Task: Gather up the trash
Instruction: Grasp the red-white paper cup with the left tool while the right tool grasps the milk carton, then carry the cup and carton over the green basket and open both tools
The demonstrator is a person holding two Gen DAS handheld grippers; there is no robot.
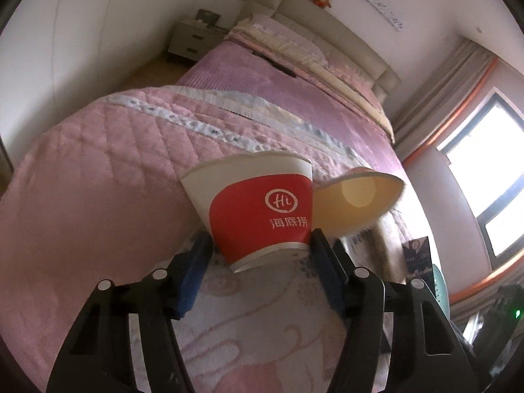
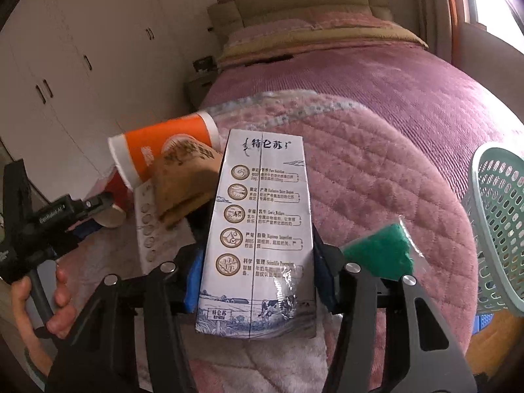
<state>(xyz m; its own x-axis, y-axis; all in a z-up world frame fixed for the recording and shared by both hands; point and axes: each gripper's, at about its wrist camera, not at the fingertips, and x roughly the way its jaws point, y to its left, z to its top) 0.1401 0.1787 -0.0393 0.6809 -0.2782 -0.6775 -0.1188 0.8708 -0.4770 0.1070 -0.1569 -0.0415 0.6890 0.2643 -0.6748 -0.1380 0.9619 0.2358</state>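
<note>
In the left wrist view my left gripper (image 1: 260, 245) is shut on a red and white paper cup (image 1: 258, 209), held at its base just above the pink bed cover (image 1: 98, 180). A second paper cup (image 1: 357, 199) lies on its side just right of it, mouth toward me. In the right wrist view my right gripper (image 2: 258, 262) is shut on a white and blue milk carton (image 2: 262, 229). Beyond it lie an orange paper cup (image 2: 163, 150), a brown paper wrapper (image 2: 186, 180), a white blister pack (image 2: 147, 226) and a green packet (image 2: 380, 252). My left gripper (image 2: 98, 209) shows at the far left, holding the red cup (image 2: 118, 193).
A mint green mesh basket (image 2: 501, 229) stands at the bed's right edge. White wardrobes (image 2: 65, 65) line the left wall. A bedside cabinet (image 1: 193, 39) stands by the headboard (image 1: 327, 26). A window (image 1: 484, 170) and curtain are on the right.
</note>
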